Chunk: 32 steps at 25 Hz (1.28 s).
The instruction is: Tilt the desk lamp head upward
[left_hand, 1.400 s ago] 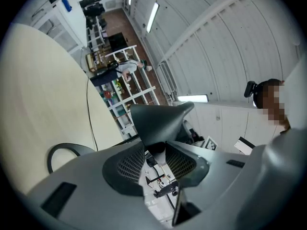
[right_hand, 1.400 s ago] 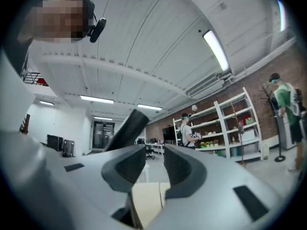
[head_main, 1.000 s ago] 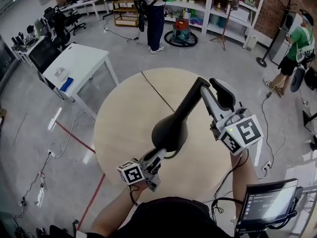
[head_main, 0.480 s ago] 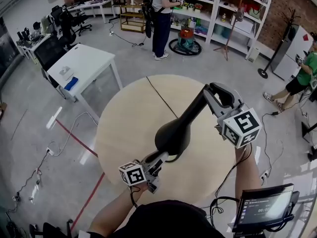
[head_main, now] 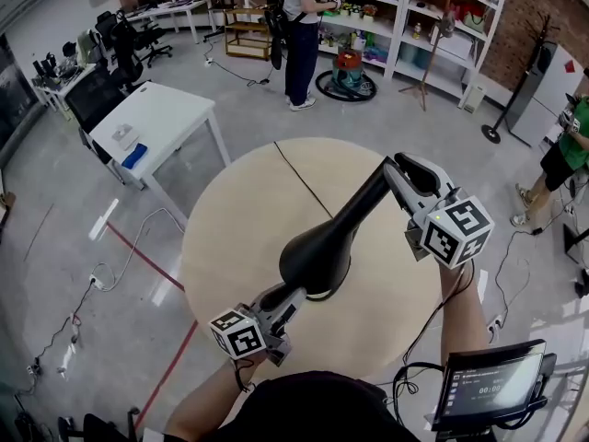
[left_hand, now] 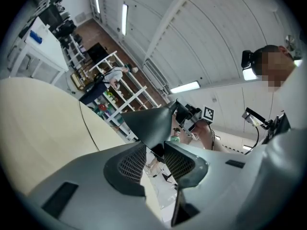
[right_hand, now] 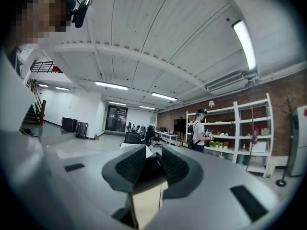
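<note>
A black desk lamp stands on the round pale wooden table (head_main: 230, 219). Its cone-shaped lamp head (head_main: 314, 258) hangs over the table's middle, and its lamp arm (head_main: 363, 201) slants up to the right. From below, my left gripper (head_main: 288, 297) is shut on the rim of the lamp head (left_hand: 144, 123); in the left gripper view the left gripper (left_hand: 156, 153) pinches that dark rim. My right gripper (head_main: 398, 170) is shut on the upper end of the arm, and a dark piece of the lamp arm (right_hand: 151, 169) sits between its pads.
A white desk (head_main: 152, 118) stands to the table's left. Shelves (head_main: 405, 17) line the far wall, with a person (head_main: 304, 26) in front of them. Another person (head_main: 566, 145) is at the right edge. Cables (head_main: 129, 256) lie on the floor. A monitor (head_main: 492, 385) sits at bottom right.
My left gripper has sunk slightly toward the lower left with the lamp head's rim. The right gripper has shifted a little right on the arm.
</note>
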Tool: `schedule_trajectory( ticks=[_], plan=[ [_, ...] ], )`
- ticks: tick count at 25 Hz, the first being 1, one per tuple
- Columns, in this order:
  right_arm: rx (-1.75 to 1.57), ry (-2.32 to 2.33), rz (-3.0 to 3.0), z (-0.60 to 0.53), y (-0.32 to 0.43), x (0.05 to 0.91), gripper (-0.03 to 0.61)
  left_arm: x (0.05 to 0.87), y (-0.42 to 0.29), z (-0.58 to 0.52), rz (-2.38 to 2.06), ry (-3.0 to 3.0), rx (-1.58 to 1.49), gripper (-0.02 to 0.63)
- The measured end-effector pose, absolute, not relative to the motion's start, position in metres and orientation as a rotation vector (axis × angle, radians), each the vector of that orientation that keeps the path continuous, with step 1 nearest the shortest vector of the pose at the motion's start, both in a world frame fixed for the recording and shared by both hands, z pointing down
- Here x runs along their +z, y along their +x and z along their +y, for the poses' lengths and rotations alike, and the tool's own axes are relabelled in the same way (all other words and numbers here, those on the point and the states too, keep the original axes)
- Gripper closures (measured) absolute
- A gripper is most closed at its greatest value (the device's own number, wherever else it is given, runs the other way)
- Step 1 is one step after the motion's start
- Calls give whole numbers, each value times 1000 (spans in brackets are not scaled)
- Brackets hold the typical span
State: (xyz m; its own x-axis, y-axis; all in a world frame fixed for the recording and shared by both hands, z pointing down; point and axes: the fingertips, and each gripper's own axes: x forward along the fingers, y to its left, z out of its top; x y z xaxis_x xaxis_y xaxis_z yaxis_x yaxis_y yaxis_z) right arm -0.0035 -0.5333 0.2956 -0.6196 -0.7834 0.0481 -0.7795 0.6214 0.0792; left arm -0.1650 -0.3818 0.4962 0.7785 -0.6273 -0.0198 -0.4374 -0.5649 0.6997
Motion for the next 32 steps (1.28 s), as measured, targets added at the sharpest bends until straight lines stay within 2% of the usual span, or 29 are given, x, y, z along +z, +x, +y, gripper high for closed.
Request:
schedule_trajectory(
  ticks=[32],
  plan=[
    [455, 1450, -2945, -549, 23, 333, 477, 345, -203, -359, -902, 2693, -245, 491]
  ],
)
